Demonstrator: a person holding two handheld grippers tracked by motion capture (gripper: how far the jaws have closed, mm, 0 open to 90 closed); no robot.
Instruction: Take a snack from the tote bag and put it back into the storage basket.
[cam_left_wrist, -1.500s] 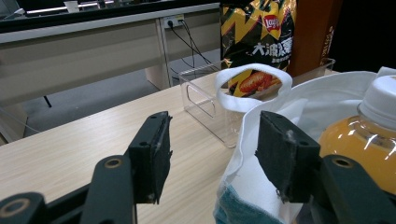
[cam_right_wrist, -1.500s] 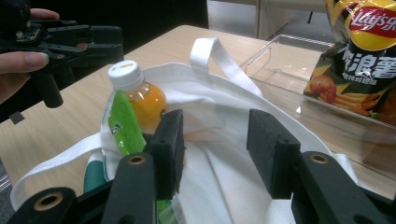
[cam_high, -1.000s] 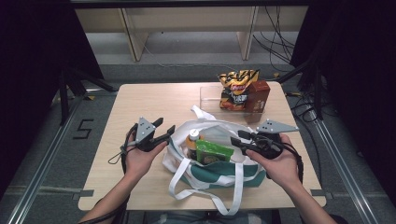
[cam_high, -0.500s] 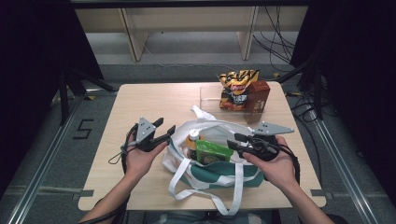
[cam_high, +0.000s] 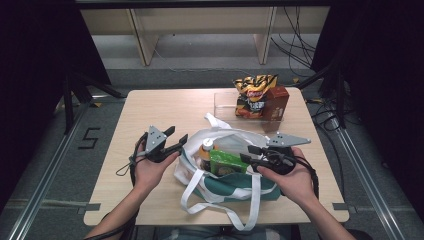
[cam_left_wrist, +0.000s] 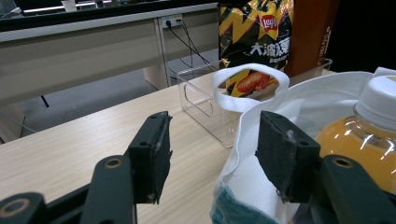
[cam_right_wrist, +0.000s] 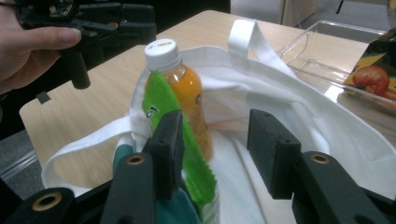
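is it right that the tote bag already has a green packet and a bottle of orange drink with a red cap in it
Not quite: the cap is white, not red. The right gripper view shows the bottle of orange drink with a white cap standing in the tote bag, and the green packet beside it. The rest holds.

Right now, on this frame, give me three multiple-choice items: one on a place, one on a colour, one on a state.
1. Where is the orange drink bottle?
A. in the tote bag
B. in the clear bin
C. on bare table

2. What colour is the bottle's cap?
A. red
B. white
C. blue

3. How do the right hand-held gripper jaws stand?
A. shut on the bottle
B. shut on a strap
C. open

Answers: 1 A, it stands inside the bag's mouth. 2 B, the cap is white. 3 C, a gap shows between the pads.
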